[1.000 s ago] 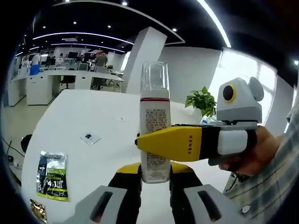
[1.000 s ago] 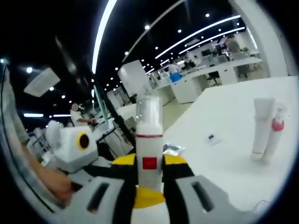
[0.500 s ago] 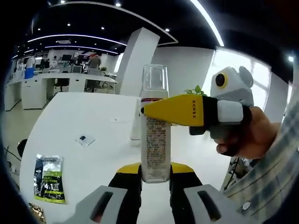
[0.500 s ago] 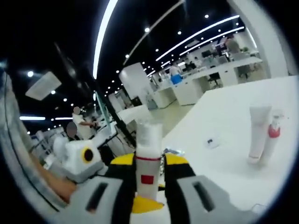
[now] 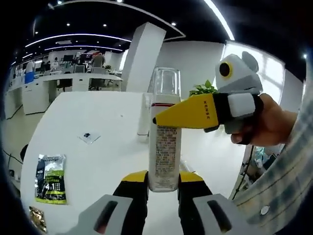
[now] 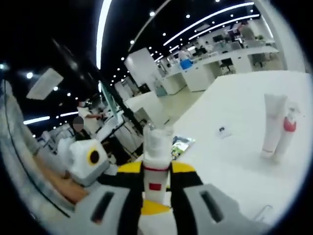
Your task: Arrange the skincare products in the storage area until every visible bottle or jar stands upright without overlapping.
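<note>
while bottle [image 5: 164,142] is standing upright above table [image 5: 98,147], left gripper [image 5: 162,183] is pinching its base, right gripper [image 5: 161,117] is closing on its neck; long axis running vertical.

one clear-capped bottle [image 5: 164,142], one white tube [image 6: 270,125], one pink-collared bottle [image 6: 285,132], perhaps two sachets [image 5: 49,178], two tools [image 5: 163,193]
</note>
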`<action>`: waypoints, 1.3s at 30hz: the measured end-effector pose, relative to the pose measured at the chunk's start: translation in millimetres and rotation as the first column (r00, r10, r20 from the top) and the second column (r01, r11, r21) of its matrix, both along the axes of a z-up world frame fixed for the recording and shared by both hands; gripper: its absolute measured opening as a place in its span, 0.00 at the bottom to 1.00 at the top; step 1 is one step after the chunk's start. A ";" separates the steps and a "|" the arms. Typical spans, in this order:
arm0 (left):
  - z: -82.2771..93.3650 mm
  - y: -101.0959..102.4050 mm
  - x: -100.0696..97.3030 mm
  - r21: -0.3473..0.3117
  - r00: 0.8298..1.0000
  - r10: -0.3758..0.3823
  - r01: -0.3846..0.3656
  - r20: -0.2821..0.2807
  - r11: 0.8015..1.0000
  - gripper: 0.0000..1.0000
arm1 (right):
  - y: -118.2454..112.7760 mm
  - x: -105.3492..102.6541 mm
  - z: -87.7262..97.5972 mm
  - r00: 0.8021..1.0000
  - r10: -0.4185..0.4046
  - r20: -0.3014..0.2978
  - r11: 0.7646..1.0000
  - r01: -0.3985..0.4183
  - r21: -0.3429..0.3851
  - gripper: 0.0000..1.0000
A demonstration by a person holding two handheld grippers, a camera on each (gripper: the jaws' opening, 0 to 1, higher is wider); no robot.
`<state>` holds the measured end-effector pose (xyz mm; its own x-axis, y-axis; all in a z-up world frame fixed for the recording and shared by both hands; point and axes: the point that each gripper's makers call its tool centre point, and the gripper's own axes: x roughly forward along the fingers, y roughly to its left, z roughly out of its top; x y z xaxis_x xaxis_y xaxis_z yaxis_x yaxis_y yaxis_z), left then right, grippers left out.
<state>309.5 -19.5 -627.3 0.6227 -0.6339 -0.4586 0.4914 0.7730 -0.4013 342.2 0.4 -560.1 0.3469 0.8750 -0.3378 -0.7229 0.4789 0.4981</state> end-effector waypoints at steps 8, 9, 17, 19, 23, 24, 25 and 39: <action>-17.0 9.7 -13.9 0.025 0.998 0.023 -0.021 -0.057 0.999 0.32 | -45.8 50.3 -18.5 0.966 -0.189 0.176 0.969 0.212 -0.125 0.18; -16.1 11.6 -15.4 0.011 0.997 0.037 -0.036 -0.069 0.999 0.32 | -51.0 56.3 -20.9 0.959 -0.206 0.197 0.963 0.235 -0.135 0.18; -23.5 21.0 -24.4 0.021 0.994 0.064 -0.062 -0.093 0.998 0.32 | -88.2 96.1 -61.8 0.913 -0.275 0.302 0.898 0.357 -0.259 0.18; -25.4 24.0 -26.3 0.025 0.993 0.069 -0.067 -0.099 0.997 0.32 | -94.6 101.2 -69.6 0.907 -0.292 0.305 0.884 0.378 -0.277 0.18; -28.8 30.4 -28.4 0.021 0.989 0.088 -0.086 -0.120 0.996 0.32 | -110.4 115.7 -84.2 0.883 -0.358 0.304 0.851 0.443 -0.282 0.18; -29.8 30.5 -29.4 0.023 0.988 0.087 -0.084 -0.125 0.996 0.32 | -113.3 118.9 -86.2 0.875 -0.380 0.301 0.844 0.461 -0.275 0.18; -30.3 30.5 -30.2 0.024 0.988 0.085 -0.083 -0.128 0.996 0.32 | -115.5 123.2 -88.2 0.867 -0.388 0.312 0.837 0.473 -0.273 0.18; -46.0 49.2 -54.4 0.039 0.975 0.118 -0.112 -0.186 0.993 0.31 | -127.2 151.0 -120.2 0.808 -0.454 0.375 0.783 0.563 -0.265 0.18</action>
